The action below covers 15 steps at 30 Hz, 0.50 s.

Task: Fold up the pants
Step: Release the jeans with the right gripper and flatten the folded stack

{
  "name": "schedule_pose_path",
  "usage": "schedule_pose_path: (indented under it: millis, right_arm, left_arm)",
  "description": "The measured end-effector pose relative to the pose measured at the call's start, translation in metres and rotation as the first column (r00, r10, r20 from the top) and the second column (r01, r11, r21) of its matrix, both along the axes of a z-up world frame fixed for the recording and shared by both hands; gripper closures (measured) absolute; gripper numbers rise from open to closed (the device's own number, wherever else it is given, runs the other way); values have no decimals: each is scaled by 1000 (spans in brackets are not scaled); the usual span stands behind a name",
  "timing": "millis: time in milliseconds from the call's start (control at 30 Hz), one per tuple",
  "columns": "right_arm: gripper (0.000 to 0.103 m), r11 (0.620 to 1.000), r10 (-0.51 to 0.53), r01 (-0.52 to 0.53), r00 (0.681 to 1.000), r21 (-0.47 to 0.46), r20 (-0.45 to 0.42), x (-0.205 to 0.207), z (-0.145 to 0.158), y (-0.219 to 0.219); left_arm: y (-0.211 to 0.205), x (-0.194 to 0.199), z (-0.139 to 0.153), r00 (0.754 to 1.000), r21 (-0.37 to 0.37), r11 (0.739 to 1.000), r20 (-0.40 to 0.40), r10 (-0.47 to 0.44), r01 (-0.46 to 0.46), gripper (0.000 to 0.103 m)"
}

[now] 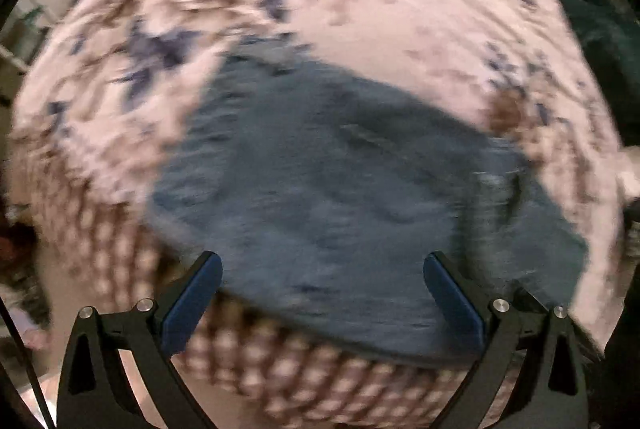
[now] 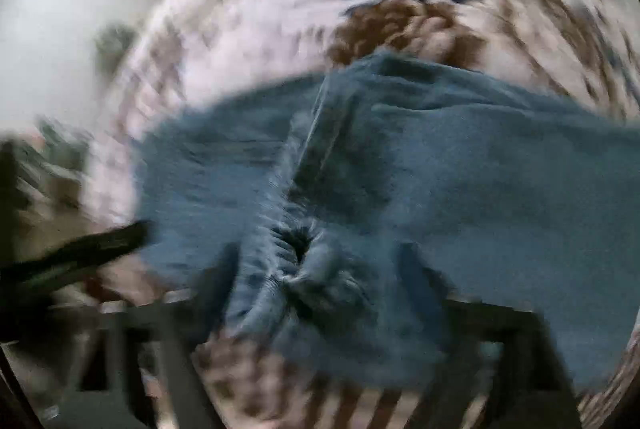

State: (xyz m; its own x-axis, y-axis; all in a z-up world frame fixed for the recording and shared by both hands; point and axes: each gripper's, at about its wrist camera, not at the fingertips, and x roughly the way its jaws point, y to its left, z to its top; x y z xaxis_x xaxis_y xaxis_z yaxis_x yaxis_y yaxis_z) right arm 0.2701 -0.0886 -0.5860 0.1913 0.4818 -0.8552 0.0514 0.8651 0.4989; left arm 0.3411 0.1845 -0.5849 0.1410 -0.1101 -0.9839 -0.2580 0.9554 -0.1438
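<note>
Blue denim pants [image 1: 340,189] lie on a bed with a pale floral cover [image 1: 360,9]; both views are motion-blurred. My left gripper [image 1: 322,293] is open and empty, its blue-padded fingers [image 1: 192,301] spread above the near edge of the pants. In the right wrist view the pants [image 2: 440,169] fill the middle, with bunched waistband cloth [image 2: 304,261] lying between my right gripper's [image 2: 316,285] blurred fingers [image 2: 420,281]. The fingers stand wide apart; whether they touch the cloth is unclear.
The bed's near edge carries a brown-and-white checked fabric [image 1: 300,369]. A dark green cloth [image 1: 600,29] lies off the bed at the right. A dark blurred shape [image 2: 80,249] crosses the left of the right wrist view.
</note>
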Motion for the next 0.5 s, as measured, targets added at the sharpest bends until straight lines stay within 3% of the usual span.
schedule_pose_path:
  millis: [67, 167, 267, 333, 433, 500]
  right_arm:
    - [16, 996, -70, 71, 997, 58, -12, -13, 18, -38]
    - [16, 974, -225, 225, 973, -1, -53, -33, 28, -107]
    - [16, 935, -355, 349, 925, -70, -135, -47, 6, -171]
    - [16, 910, -414, 409, 884, -71, -217, -52, -22, -201]
    - [16, 890, -440, 453, 826, -51, -352, -61, -61, -221]
    - [16, 891, -436, 449, 808, -65, -396, -63, -77, -223]
  left_arm:
    - [-21, 11, -5, 999, -96, 994, -12, -45, 43, 0]
    - [-62, 27, -32, 988, -215, 970, -80, -134, 114, 0]
    - [-90, 35, -66, 968, -189, 969, -162, -193, 162, 0]
    - [-107, 36, -75, 958, -134, 969, -173, -228, 207, 1]
    - [-130, 27, -68, 933, -36, 943, -140, -331, 330, 56]
    - [-138, 13, -66, 902, 26, 911, -159, -402, 411, 65]
